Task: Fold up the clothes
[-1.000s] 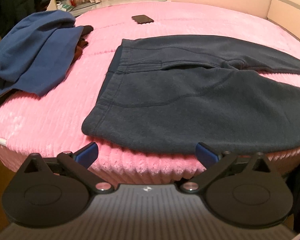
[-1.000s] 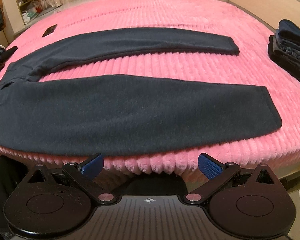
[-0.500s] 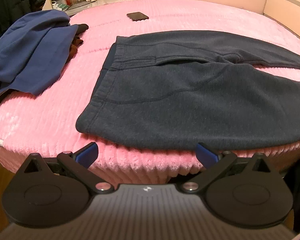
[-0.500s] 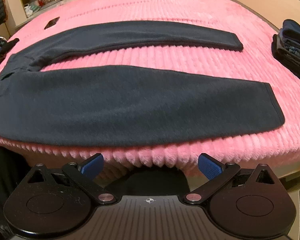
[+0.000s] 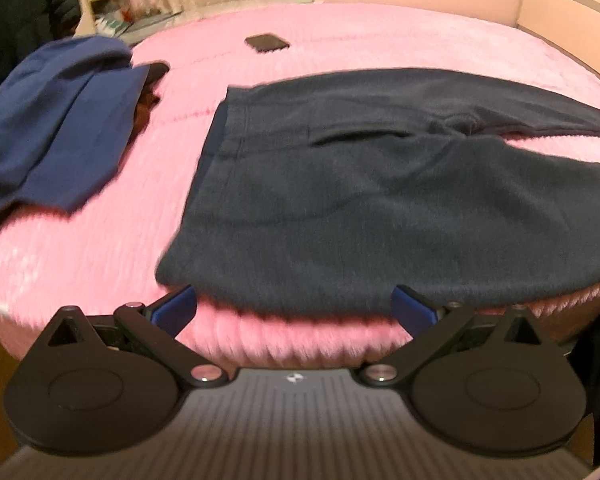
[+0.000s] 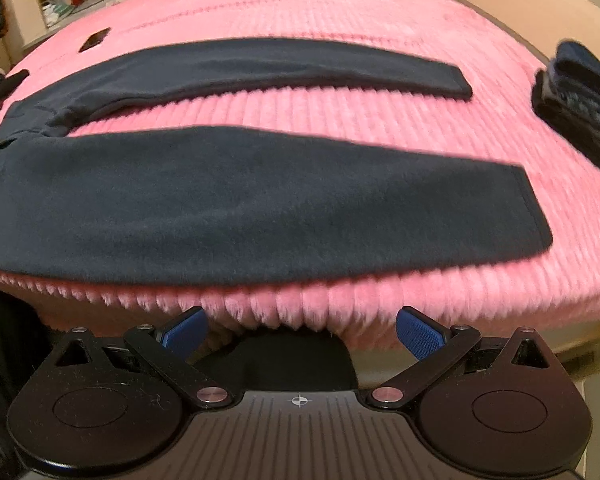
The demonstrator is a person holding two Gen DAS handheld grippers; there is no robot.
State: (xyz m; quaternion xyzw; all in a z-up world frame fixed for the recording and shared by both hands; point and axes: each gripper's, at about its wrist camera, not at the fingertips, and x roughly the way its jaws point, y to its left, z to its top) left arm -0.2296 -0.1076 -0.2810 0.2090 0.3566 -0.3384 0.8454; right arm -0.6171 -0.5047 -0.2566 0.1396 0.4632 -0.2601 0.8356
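Dark navy fleece trousers [image 5: 380, 200] lie flat on the pink ribbed bedspread [image 5: 100, 232], waistband to the left, both legs [image 6: 240, 204] stretched right and spread apart. My left gripper [image 5: 294, 310] is open and empty at the bed's near edge, just below the trousers' hip corner. My right gripper [image 6: 300, 334] is open and empty at the bed's front edge, below the near leg.
A crumpled blue garment [image 5: 56, 120] lies on the bed at far left. A black phone [image 5: 266, 42] lies beyond the waistband. A stack of folded dark clothes [image 6: 580, 96] sits on the bed's right side. A wooden headboard [image 5: 572, 4] stands at the back right.
Both grippers have moved forward toward the bed; the trousers fill more of each view. The left view is motion-blurred. Both jaws stay open.
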